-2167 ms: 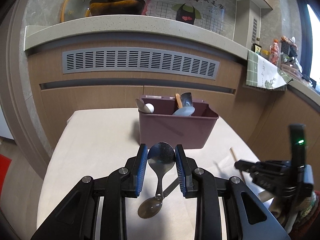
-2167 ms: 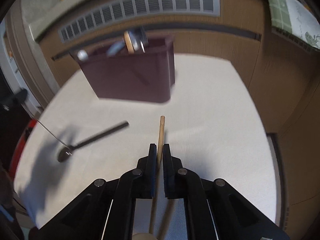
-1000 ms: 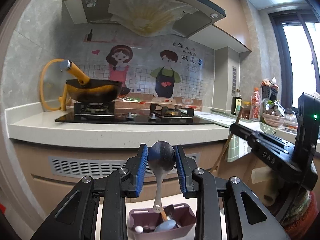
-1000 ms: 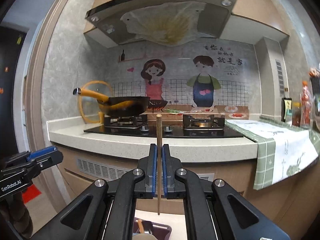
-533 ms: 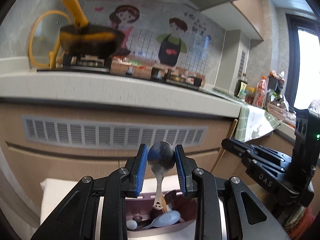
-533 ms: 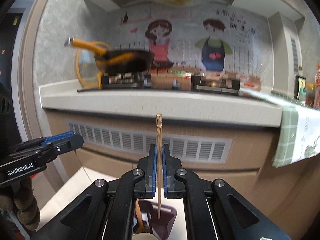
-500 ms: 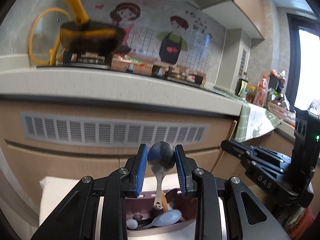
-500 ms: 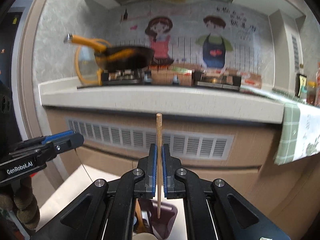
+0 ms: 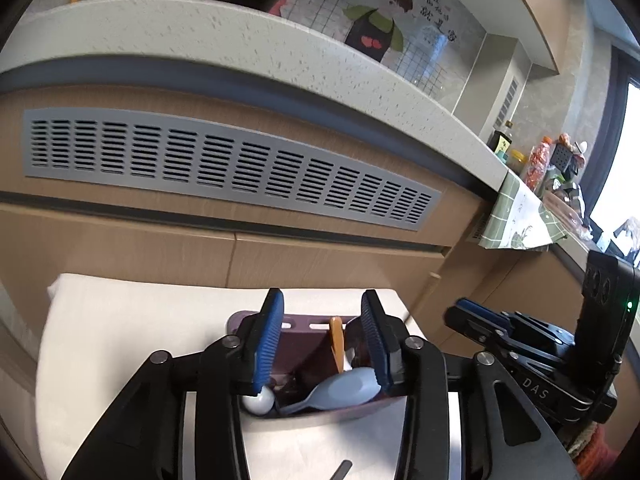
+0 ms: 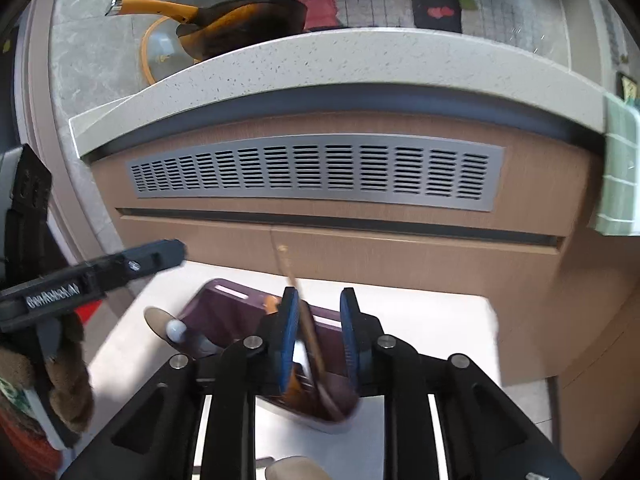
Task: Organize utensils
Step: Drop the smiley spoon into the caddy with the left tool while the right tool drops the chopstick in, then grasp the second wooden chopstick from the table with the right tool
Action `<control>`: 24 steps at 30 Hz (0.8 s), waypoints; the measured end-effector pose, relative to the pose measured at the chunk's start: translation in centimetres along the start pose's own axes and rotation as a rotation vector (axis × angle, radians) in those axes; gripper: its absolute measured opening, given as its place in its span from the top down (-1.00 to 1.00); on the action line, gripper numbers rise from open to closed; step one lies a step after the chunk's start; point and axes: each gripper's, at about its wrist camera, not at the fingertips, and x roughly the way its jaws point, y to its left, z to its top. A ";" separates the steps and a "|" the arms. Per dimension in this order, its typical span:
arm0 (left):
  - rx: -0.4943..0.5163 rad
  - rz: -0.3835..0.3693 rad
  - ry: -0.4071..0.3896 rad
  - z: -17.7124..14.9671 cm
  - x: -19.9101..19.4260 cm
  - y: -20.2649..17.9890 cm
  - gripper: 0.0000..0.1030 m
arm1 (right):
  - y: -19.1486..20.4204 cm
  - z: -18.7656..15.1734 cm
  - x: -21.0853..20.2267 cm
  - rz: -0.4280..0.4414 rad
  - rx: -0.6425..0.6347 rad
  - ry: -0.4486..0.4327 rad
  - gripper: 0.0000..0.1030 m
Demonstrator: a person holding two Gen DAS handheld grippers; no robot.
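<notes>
**Kitchen counter front, both grippers over the utensil bin**

Background: speckled stone countertop [image 9: 248, 36], grey vent grille [image 10: 316, 172] in the wood cabinet front, white table [image 9: 120, 320] below.

Purple utensil bin [image 9: 304, 340] sits on the table under both grippers. Inside, left wrist view: light blue spoon [image 9: 340, 390] lying across the front, white round-ended utensil [image 9: 259, 402] at the left corner, orange handle [image 9: 337, 340] upright near the back. Dark metal piece behind the right finger, can't identify it.

Left gripper [image 9: 322, 344]: jaws wide, nothing between them. Right gripper [image 10: 319, 338]: jaws apart, wooden chopstick [image 10: 308, 332] tilted between them with its lower end in the bin; blurred, can't tell if it touches the left pad.

Partly hidden:
- bin front wall, behind the fingers in both views
- dark flat handle [image 9: 342, 470], cut off at the bottom edge of the left view
- black pan [image 10: 244, 24] with yellow handle, only above the countertop lip
</notes>
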 end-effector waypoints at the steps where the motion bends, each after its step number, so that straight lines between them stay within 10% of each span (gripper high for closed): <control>1: 0.004 0.007 -0.011 -0.4 -0.6 -0.1 0.17 | 0.1 -0.3 -0.5 -0.013 -0.010 -0.007 0.61; 7: 0.019 0.044 0.010 -4.9 -3.9 -0.4 0.13 | 0.4 -4.3 -4.2 -0.059 -0.056 -0.011 0.58; 14: 0.058 0.188 0.116 -12.0 -5.4 -1.1 0.11 | -0.7 -12.1 -5.2 -0.081 -0.025 0.158 0.58; 24: 0.030 0.208 0.216 -16.8 -5.6 0.2 0.10 | -1.1 -21.9 -5.4 -0.085 0.123 0.378 0.58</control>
